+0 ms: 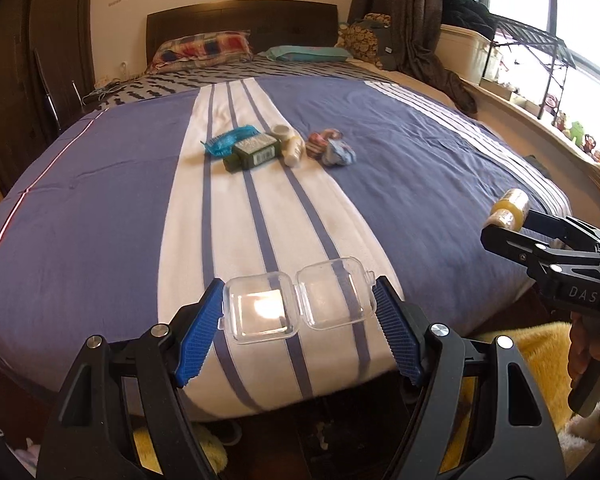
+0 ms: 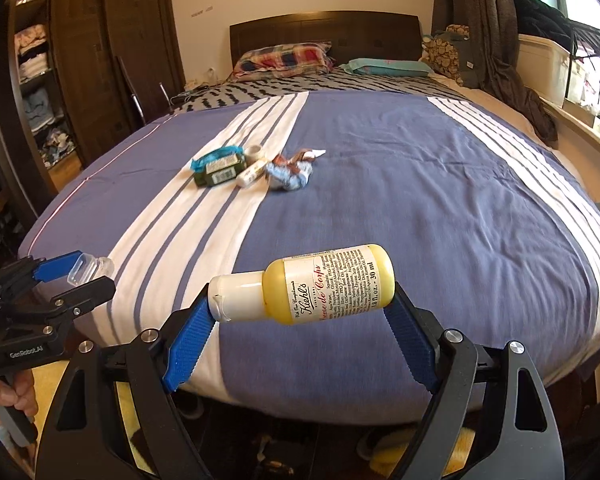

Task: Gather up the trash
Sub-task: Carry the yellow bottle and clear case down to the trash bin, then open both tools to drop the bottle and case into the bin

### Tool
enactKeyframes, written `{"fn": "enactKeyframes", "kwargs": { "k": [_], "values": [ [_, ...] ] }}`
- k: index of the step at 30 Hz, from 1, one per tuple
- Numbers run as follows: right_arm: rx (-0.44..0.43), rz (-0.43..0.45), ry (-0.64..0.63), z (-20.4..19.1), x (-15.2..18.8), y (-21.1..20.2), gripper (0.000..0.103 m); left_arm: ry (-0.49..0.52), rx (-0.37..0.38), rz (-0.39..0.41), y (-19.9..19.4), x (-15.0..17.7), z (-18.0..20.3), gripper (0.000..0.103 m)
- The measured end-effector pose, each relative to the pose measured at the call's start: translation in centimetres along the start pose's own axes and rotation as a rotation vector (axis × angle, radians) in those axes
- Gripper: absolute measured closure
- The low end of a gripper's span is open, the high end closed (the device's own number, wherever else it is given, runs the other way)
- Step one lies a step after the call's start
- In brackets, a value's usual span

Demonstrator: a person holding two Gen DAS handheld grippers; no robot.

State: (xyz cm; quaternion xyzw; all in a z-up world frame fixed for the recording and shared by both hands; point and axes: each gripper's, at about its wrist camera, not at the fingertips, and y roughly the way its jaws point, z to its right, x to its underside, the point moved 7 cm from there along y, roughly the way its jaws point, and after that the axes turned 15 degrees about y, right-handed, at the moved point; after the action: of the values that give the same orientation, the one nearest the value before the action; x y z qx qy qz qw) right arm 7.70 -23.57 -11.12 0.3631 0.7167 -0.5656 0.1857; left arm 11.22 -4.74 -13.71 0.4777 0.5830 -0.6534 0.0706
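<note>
The left claw (image 1: pixel 300 312) pinches a small clear hinged plastic case (image 1: pixel 298 300), lying open, by its two outer ends between the blue ribbed pads (image 1: pixel 198 344). The case is light, thin-walled and smooth; it is judged likely to flex or slip if squeezed off-centre, so the end-to-end hold suits it. The right claw (image 2: pixel 302 308) pinches a small yellow plastic bottle with a white cap (image 2: pixel 306 286) lengthwise, one pad on the cap, the other on the base. The bottle is stiff but rounded and probably slippery; it could roll out of the pads if tilted.

Both items hang above the foot edge of the bed with the blue-and-white striped cover (image 1: pixel 100 208), clear of the fabric. Below the edge lie dark floor and a yellow fluffy rug (image 1: pixel 540 364).

Farther up the bed, well apart from both claws, sits a cluster of remaining trash: a blue crinkled wrapper (image 1: pixel 230 142), a dark green labelled box (image 1: pixel 254 152), a small cream tube (image 1: pixel 294 150) and crumpled wrappers (image 1: pixel 332 150). The cover around the cluster lies bare, giving open room for approach.
</note>
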Motion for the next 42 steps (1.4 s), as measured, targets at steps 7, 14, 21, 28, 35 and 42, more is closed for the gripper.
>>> {"fn": "enactKeyframes", "kwargs": {
  "k": [7, 14, 21, 28, 35, 42],
  "values": [
    [0.009, -0.098, 0.016, 1.4, 6.2, -0.1, 0.019, -0.011, 0.039, -0.091, 0.3, 6.7, 2.9, 0.032],
    [0.032, -0.223, 0.046, 2.0, 12.3, 2.4, 0.019, -0.025, 0.096, -0.25, 3.9, 13.5, 5.4, 0.032],
    [0.031, -0.371, 0.081, 2.3, 17.0, 6.1, 0.019, -0.041, 0.16, -0.363, 7.7, 17.0, 6.9, 0.032],
    [0.046, -0.437, 0.097, 2.7, 18.3, 8.3, 0.019, -0.059, 0.225, -0.437, 10.4, 19.4, 8.1, 0.032],
    [0.033, -0.46, 0.096, 2.1, 18.3, 9.7, 0.019, -0.073, 0.266, -0.456, 11.3, 20.0, 8.7, 0.031],
    [0.041, -0.459, 0.096, 2.6, 18.7, 10.5, 0.012, -0.082, 0.267, -0.45, 10.9, 19.7, 8.6, 0.019]
  ]
}}
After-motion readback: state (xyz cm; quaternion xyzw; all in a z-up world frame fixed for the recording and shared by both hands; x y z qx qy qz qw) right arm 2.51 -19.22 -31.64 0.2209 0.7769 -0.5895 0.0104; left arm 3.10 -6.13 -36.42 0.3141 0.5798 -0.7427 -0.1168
